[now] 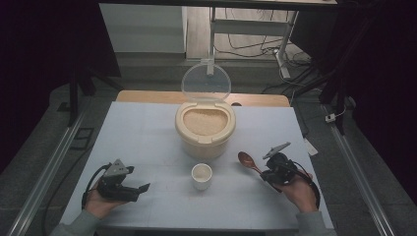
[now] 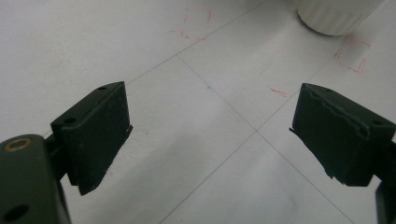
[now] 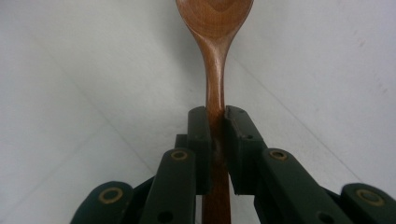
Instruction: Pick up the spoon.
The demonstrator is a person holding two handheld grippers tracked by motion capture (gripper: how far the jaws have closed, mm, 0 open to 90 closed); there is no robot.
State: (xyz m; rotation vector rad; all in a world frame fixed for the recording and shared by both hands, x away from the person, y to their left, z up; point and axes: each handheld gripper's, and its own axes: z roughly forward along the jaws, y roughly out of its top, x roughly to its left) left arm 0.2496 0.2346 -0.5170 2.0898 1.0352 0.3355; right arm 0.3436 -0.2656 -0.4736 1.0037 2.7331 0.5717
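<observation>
The right gripper [image 3: 215,122] pinches the spoon [image 3: 216,56] by its thin handle, jaws pressed on it; a loaded bowl could twist it loose, spilling rice from the bin [image 1: 205,129] at 12 o'clock before reaching the cup [image 1: 201,176]; the left gripper [image 2: 210,133] rests at 8 o'clock, jaws spread wide, empty.

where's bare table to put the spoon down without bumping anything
The widest bare patch is the left half of the table, between the left gripper and the rice bin. The far right corner beyond the wooden spoon is also free. It is crowded at centre, where the small cup sits right before the bin.
</observation>
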